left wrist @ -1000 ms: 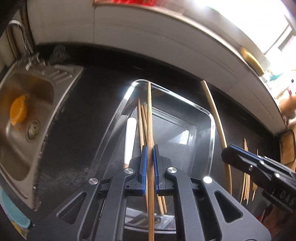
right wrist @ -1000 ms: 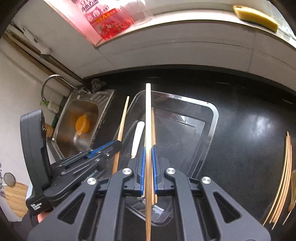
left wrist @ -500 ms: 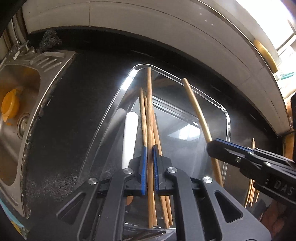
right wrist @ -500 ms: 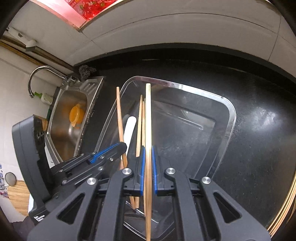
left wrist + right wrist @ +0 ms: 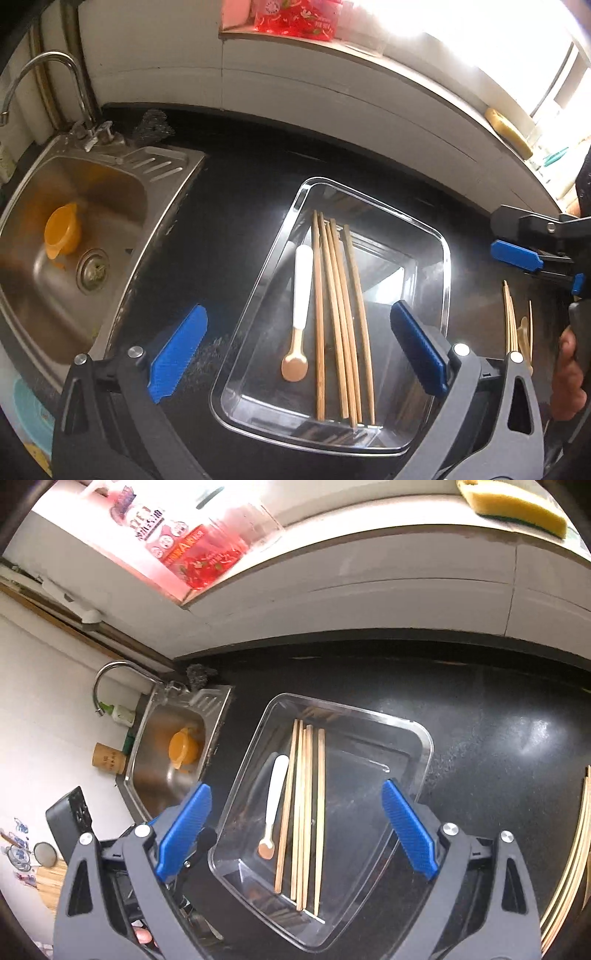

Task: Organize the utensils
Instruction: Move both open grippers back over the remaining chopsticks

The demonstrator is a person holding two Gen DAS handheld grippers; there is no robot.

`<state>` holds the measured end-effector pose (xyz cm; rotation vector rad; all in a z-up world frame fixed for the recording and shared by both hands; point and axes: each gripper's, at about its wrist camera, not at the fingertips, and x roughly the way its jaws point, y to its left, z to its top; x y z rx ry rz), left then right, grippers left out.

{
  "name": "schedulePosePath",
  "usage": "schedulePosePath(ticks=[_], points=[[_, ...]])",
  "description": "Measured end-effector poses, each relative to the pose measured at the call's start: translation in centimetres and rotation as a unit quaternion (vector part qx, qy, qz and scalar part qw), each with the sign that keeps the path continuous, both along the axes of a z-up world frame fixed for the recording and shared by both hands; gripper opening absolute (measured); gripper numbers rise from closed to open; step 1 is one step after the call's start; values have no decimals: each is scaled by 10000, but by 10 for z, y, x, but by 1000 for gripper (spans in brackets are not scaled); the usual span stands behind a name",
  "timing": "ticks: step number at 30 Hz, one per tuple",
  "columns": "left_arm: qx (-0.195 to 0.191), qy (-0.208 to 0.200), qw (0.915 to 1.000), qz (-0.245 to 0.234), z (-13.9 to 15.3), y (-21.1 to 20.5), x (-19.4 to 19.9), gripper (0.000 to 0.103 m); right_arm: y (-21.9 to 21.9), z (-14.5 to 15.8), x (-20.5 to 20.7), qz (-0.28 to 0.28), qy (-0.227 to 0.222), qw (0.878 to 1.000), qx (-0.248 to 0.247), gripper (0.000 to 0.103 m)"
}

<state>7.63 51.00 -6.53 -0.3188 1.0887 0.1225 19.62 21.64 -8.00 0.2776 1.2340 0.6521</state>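
Wooden chopsticks lie in the clear plastic tray; our left gripper and right gripper have just sprung apart, empty.

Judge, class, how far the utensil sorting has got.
Done: several chopsticks and a white-handled spoon lie in the clear tray. In hand: nothing; the left gripper and right gripper have just opened, empty. Left: more chopsticks on the counter.

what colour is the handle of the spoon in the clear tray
White, with a tan bowl; the spoon shows best in the left wrist view.
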Motion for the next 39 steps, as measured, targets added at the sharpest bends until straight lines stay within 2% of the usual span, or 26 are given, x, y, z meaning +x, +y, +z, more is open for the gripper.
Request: schedulePosePath(ticks=[6, 12, 18, 22, 24, 28, 32, 35, 39], points=[[120, -57, 9999, -21, 8, -19, -16, 97, -13, 9, -22, 19, -78, 9999, 123, 91], [221, -163, 9996, -116, 21, -56, -25, 97, -52, 21, -44, -93, -249, 9994, 208, 91], [224, -227, 9978, -576, 22, -142, -28, 97, -150, 22, -74, -595, -450, 9972, -75, 91], [363, -309, 9936, -1025, 13, -217, -31, 97, -237, 16, -105, -1034, -783, 9883, -804, 91], [409, -341, 9906, -1263, 3, -256, -35, 97, -279, 6, -121, -1228, -906, 9808, -1213, 91], [460, -192, 9859, -1597, -21, -317, -43, 97, -344, -25, -148, -1561, -870, 9655, -1896, 91], [621, -28, 9801, -1885, -49, -365, -56, 97, -385, -66, -175, -1518, -774, 9527, -2518, 91], [757, 190, 9760, -2033, -72, -392, -70, 97, -400, -97, -196, -1307, -562, 9511, -2741, 91], [889, 415, 9749, -2000, -92, -402, -82, 97, -403, -122, -213, -1047, -389, 9533, -2808, 91]])
